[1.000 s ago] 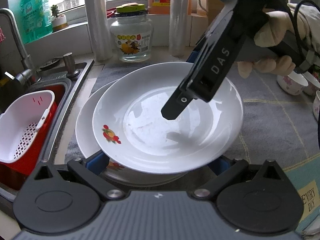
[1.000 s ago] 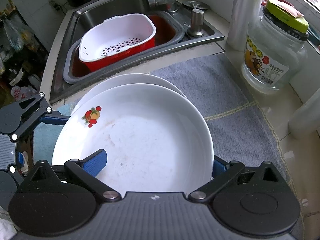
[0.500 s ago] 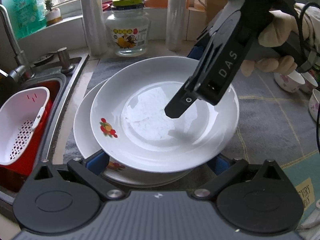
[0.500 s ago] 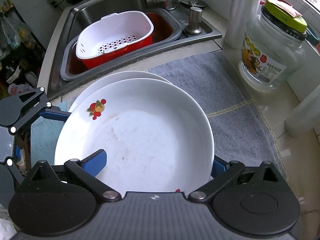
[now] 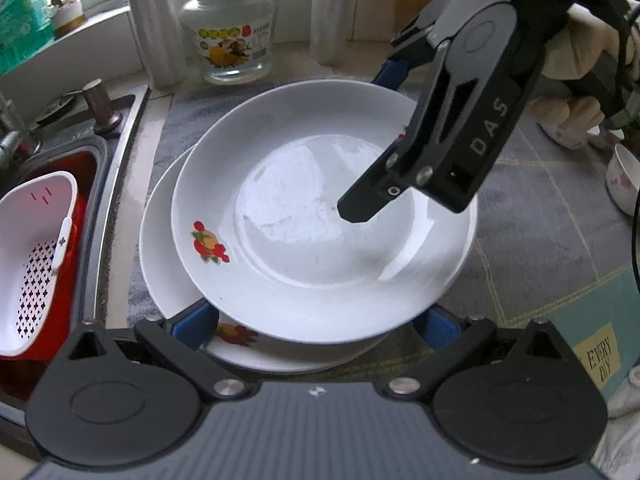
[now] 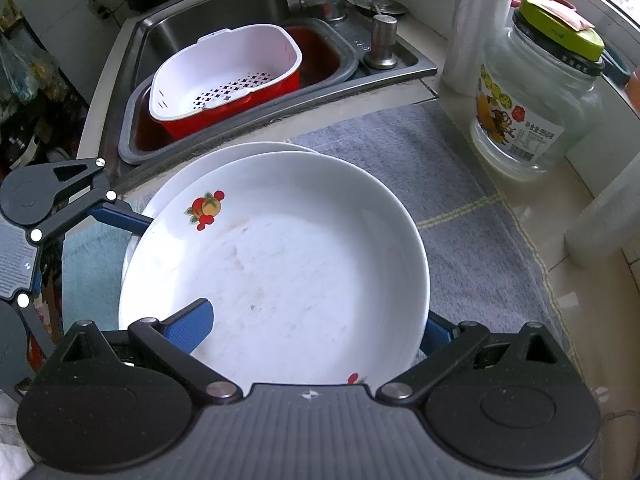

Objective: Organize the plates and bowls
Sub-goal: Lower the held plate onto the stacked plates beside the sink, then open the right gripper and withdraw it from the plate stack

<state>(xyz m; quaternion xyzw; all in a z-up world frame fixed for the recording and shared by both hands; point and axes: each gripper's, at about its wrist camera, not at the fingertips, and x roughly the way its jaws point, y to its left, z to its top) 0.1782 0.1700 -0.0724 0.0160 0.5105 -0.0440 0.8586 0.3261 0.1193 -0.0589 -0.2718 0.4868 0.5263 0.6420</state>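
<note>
A white plate with a fruit motif [image 5: 320, 240] [image 6: 280, 272] lies tilted and offset on a second white plate [image 5: 160, 264] [image 6: 192, 164] on a grey mat. My left gripper [image 5: 314, 322] is open at the stack's near edge, and the top plate's rim covers its blue fingers [image 5: 192, 320]. My right gripper [image 6: 314, 326] is open and straddles the top plate's opposite rim: one blue finger [image 6: 192, 324] lies over the plate's inside, the other [image 6: 436, 328] is outside the rim. A gloved hand [image 5: 572, 60] holds it.
A glass jar with a green lid [image 5: 228, 28] [image 6: 532, 92] and a plastic-wrap roll [image 5: 332, 12] stand behind the plates. The sink to the left holds a white strainer in a red tub [image 5: 36, 248] [image 6: 224, 76]. Small floral bowls [image 5: 622, 184] sit at the right.
Both grippers have shifted slightly with the top plate between them. The right gripper now stands steeper over the plate. The jar and sink have drifted in both views.
</note>
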